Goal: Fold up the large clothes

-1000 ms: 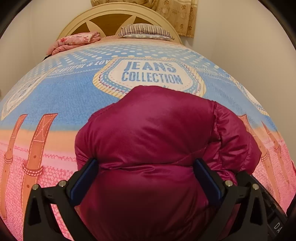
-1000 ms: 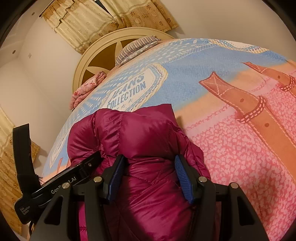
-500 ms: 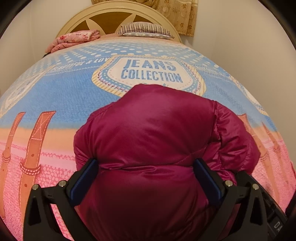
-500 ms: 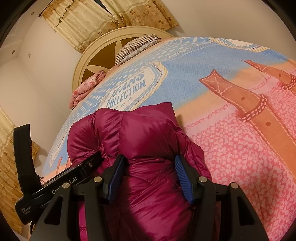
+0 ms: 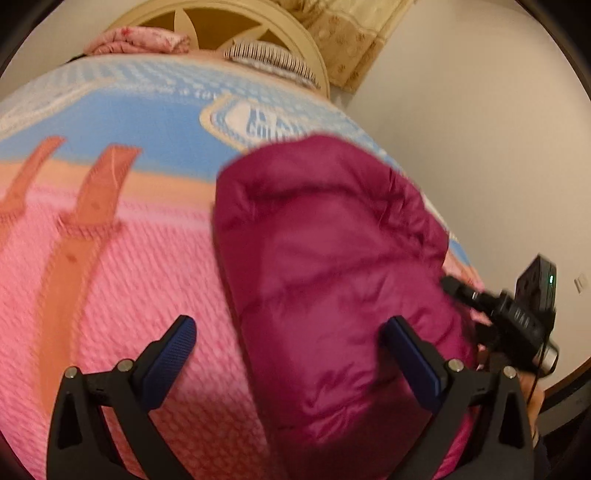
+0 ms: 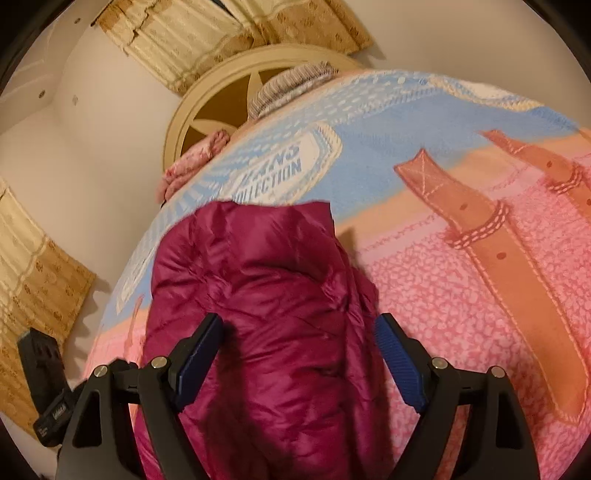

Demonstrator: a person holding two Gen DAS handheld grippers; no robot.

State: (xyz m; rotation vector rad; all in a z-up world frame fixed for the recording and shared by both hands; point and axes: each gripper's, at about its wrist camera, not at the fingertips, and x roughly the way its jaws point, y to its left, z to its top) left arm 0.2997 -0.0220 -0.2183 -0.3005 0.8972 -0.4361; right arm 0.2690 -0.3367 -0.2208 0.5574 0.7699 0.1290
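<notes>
The magenta puffer jacket [image 6: 266, 314] lies folded into a thick bundle on the bed in front of you, on the bedspread [image 5: 122, 280] where its pink lower part meets the orange band and the blue field with the "COLLECTION" badge. Your right gripper [image 6: 301, 354] is opening, its blue pads either side of the bundle's near end, no longer squeezing it. Your left gripper [image 5: 291, 358] stands spread wide; one pad is over the bare pink cover, the other at the jacket's near edge, gripping nothing. A cream headboard [image 6: 207, 110] closes the far end, with a striped pillow [image 6: 291, 85] and a pink floral quilt [image 5: 140, 38] against it. Yellow patterned curtains [image 6: 192, 33] hang on pale walls.
</notes>
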